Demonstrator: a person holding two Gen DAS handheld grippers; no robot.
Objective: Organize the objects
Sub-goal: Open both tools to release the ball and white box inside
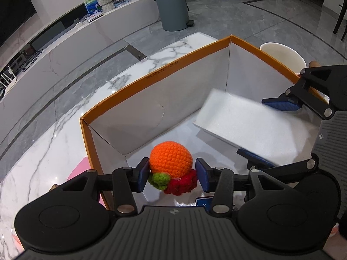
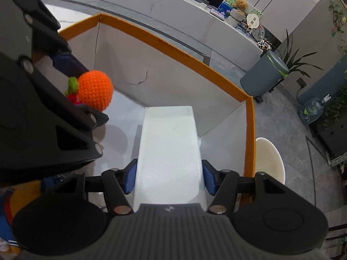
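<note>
Orange cardboard box (image 1: 121,95) with white inner walls sits on the marble tabletop (image 1: 54,134), and both tools reach down into it. The left hand-held gripper (image 1: 172,174) is clamped on a crocheted toy (image 1: 171,157): an orange ball with a green leaf and a red knitted part beneath it, pinched low down between the blue pads (image 1: 144,173). From the right wrist view the toy (image 2: 94,92) hangs near the box's left end, clear of the floor of the box (its shadow lies on the white floor below).

The right hand-held gripper (image 2: 169,176) is closed on a white foam block (image 2: 169,147), one blue pad pressed to each long side. The block runs lengthwise away from the camera, and its far end (image 2: 168,108) reaches close to the far wall of the box (image 2: 173,49). In the left wrist view the block (image 1: 249,121) is tilted, near the right end of the box.

Outside the box, a cream chair seat (image 2: 269,160) stands just beside its right wall, and a grey bin (image 1: 171,8) stands on the floor well beyond the tabletop.
</note>
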